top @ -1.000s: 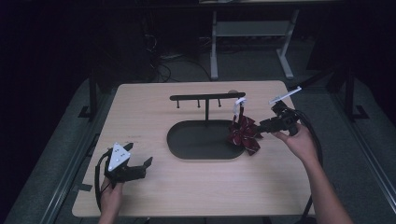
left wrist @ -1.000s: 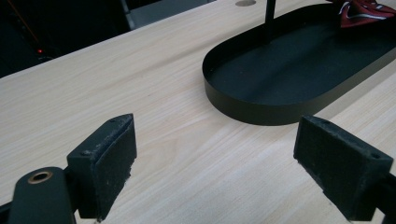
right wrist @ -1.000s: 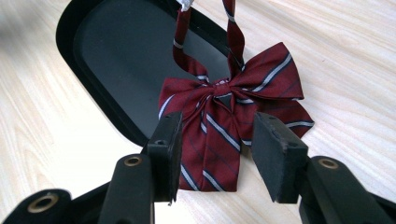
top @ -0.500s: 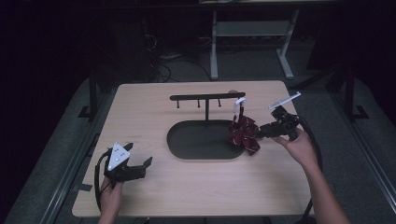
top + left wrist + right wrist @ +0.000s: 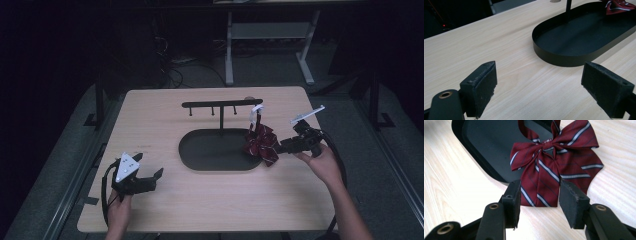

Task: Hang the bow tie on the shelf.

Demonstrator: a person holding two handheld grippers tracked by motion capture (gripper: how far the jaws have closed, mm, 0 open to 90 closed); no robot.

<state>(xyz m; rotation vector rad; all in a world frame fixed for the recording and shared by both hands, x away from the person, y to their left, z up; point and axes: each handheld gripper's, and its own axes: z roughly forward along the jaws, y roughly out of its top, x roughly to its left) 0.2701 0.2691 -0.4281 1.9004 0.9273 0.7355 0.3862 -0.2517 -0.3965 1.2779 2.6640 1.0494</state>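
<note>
Right gripper view is showing the right gripper (image 5: pixel 537 202) standing with jaws apart around the tails of a maroon striped bow tie (image 5: pixel 554 162), pads not pressing. It is lying over the black oval tray's (image 5: pixel 481 167) rim, strap running up toward the hanger bar (image 5: pixel 222 104), tails pointing at the gripper. Being soft, light fabric, it looks easiest pinched at the knot.
</note>
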